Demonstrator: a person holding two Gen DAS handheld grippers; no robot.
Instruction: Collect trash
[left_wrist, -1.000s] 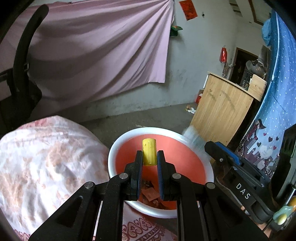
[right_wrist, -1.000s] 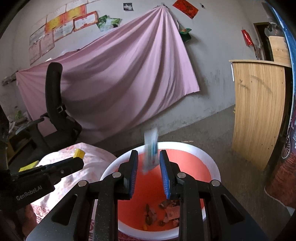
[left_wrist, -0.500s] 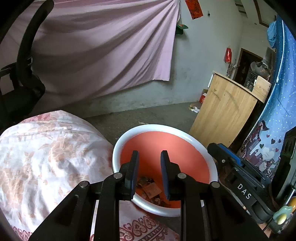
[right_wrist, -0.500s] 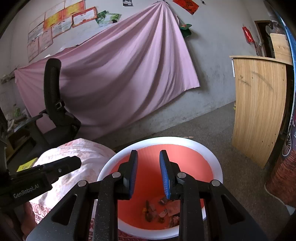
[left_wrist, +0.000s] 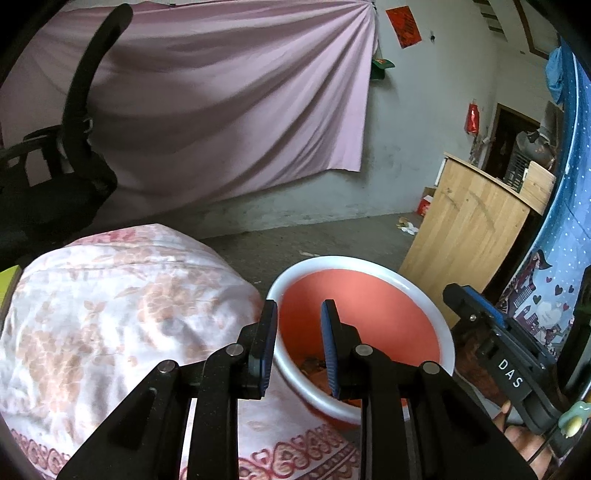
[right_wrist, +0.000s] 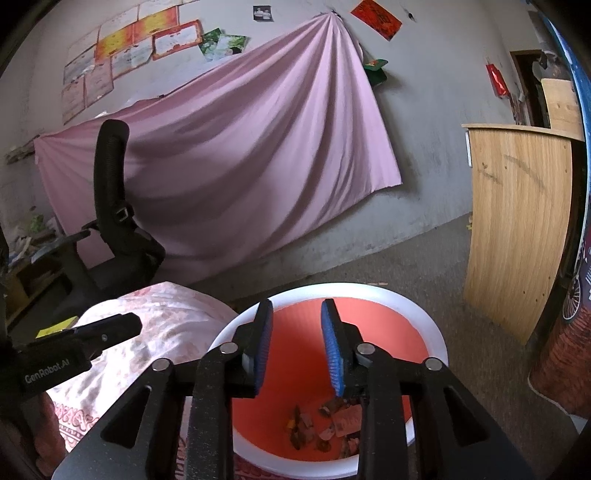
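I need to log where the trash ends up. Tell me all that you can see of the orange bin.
The orange bin is a round, upright, open-topped container that looks like plastic, with a broad white rim and a salmon-orange inside. It stands on the grey floor, close beside a floral cloth; whether they touch is unclear. Small scraps of trash, brownish and reddish, lie loose on its bottom. Nothing grips it.

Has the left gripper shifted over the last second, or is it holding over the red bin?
Yes. The left gripper, jaws just opening and empty, has slid left: the white-rimmed red plastic bin now sits right of it.
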